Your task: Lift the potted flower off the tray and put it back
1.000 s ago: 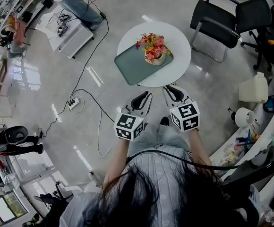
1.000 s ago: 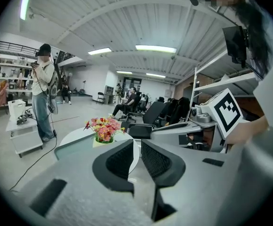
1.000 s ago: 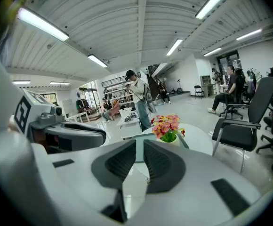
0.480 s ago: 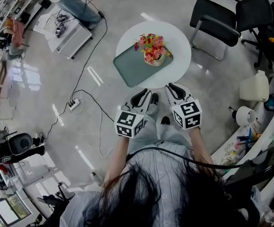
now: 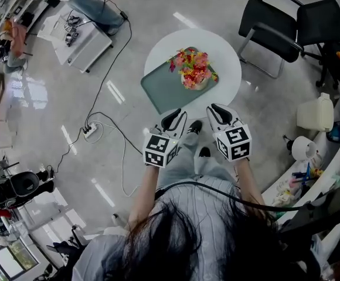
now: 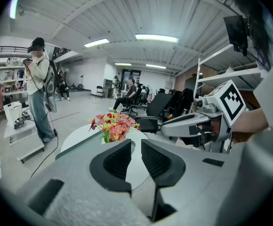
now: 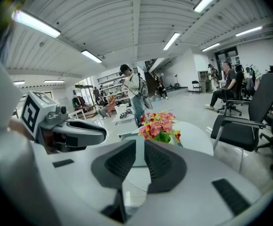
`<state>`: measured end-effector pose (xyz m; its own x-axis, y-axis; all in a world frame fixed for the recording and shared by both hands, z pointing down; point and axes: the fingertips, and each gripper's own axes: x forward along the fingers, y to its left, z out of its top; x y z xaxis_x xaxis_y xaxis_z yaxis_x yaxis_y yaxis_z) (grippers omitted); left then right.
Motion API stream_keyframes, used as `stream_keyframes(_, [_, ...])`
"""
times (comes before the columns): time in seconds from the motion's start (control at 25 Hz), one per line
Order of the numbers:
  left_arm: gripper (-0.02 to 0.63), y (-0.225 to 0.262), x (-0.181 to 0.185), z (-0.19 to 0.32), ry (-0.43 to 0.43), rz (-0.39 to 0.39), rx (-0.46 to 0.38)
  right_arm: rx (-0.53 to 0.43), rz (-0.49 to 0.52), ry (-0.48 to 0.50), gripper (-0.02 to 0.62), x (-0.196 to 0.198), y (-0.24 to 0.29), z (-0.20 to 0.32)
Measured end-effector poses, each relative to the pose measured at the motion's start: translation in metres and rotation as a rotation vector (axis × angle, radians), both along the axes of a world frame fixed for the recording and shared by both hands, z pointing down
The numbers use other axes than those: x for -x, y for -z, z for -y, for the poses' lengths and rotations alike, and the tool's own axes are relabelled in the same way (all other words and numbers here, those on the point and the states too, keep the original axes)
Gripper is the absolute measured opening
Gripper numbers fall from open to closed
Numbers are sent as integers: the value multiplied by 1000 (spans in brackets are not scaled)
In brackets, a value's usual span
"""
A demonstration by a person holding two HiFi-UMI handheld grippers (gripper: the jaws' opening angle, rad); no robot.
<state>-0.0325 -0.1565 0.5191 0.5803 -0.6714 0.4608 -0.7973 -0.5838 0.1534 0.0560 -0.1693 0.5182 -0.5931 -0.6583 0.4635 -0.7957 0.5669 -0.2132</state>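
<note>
potted flower [image 5: 193,70] upright on tray [image 5: 160,88], round worktop [image 5: 229,69]; left claw [image 5: 179,116], right claw [image 5: 215,109] jaws together, nothing held, near worktop edge, apart from pot

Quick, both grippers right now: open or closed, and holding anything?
Left gripper: closed, holding nothing.
Right gripper: closed, holding nothing.

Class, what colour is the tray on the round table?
The tray is a muted grey-green, seen best in the head view.
</note>
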Motion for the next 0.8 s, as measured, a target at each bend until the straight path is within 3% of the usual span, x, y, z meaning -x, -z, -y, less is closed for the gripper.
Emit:
stream_keyframes(0.32, [61,-27,14,31,-73,68,34,50,-40,-4,63,3,-30,29])
stream_keyframes(0.44, [61,-40,19,44,-101,85,53,29,-74,0,63,3,-40,40])
stream_keyframes(0.8, [61,-85,29,88,-209,166,78,62,-151,65,66,14,-85,68])
